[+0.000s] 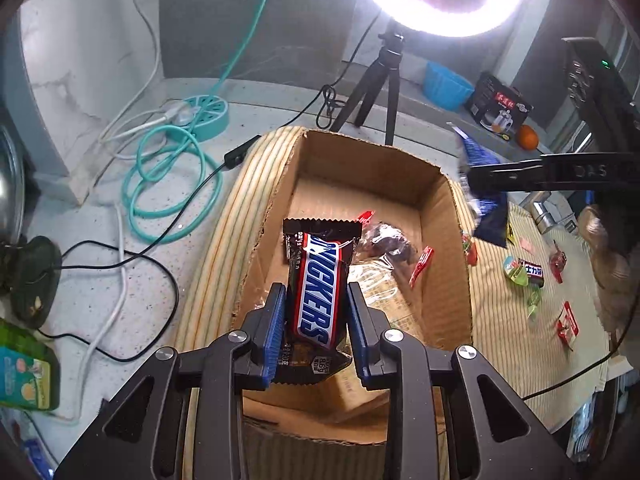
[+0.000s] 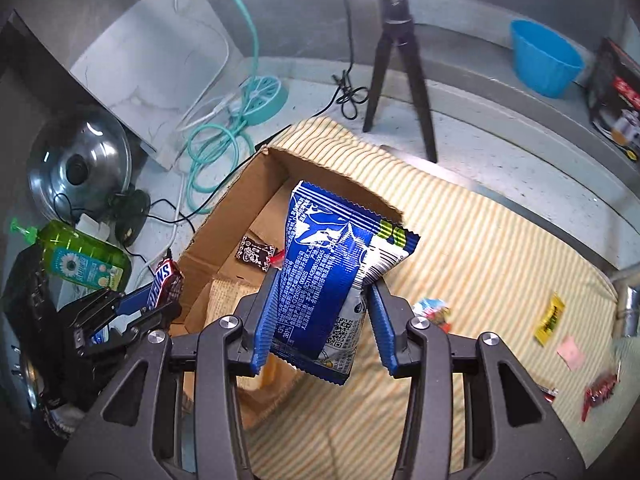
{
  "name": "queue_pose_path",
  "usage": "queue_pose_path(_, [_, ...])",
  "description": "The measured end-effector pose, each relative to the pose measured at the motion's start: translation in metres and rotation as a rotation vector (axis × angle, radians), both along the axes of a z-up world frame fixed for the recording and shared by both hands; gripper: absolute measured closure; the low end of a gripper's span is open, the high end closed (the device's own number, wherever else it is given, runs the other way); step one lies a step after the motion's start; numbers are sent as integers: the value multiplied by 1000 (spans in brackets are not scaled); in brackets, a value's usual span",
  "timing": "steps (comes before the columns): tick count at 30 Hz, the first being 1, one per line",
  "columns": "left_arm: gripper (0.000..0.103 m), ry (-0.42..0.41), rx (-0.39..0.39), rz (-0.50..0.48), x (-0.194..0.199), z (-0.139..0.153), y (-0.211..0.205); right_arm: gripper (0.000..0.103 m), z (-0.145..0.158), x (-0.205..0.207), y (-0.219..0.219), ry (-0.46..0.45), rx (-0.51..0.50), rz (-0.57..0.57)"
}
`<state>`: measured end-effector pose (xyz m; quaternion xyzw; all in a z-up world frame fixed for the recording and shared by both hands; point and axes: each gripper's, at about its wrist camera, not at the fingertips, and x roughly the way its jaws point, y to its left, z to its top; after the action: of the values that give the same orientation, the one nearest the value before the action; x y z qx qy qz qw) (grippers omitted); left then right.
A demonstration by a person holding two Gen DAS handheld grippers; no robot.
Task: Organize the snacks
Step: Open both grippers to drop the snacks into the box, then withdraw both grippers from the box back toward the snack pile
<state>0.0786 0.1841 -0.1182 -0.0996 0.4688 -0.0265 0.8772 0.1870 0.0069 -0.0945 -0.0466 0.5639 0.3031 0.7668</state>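
left gripper [image 1: 316, 312]: closed on the snickers bar [image 1: 318, 280], blue pads pressing both long sides; the bar stands upright above the open cardboard box [image 1: 436, 200].
right gripper [image 2: 322, 312]: closed on the blue snack bag [image 2: 332, 264]; the bag is held tilted, over the right edge of the box.
cardboard box: lies on the striped cloth [image 1: 516, 344], top open; inside are a clear-wrapped dark candy [image 1: 386, 242], a red wrapped candy [image 1: 422, 266] and some clear wrappers.
loose snacks: several small candies are on the cloth to the right of the box, among them a red packet [image 1: 568, 322] and a yellow sachet [image 2: 549, 318].
around: ring light tripod [image 1: 380, 80] behind the box, teal cable [image 1: 168, 176] at the left, green soap bottle [image 2: 84, 258] near the metal lid [image 2: 80, 164].
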Motion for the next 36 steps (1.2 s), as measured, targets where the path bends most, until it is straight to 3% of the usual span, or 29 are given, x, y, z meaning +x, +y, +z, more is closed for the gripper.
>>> queue_pose_path(5, [74,0,-2,8,2,0,4,57,-9,2,16,-5,-22,19])
queue_pose_path(7, [73,-4,-10,9,2,1,5,43,-10,3,19,-9,-23,20])
queue_pose_path(9, [68,-12,-9,7,3,4,5,36,-9,3,18,-21,-13,18])
queue_pose_path(18, [64,-40,-18,19,6,13,4,35,3,5,0,-35,16,1])
queue_pose_path(24, [64,-56,-35,13,7,19,-5,35,12,3,-36,-36,42,-45])
queue_pose_path(36, [64,-80,-81,-76,12,28,-51,35,34,-8,-161,-49,100,-221])
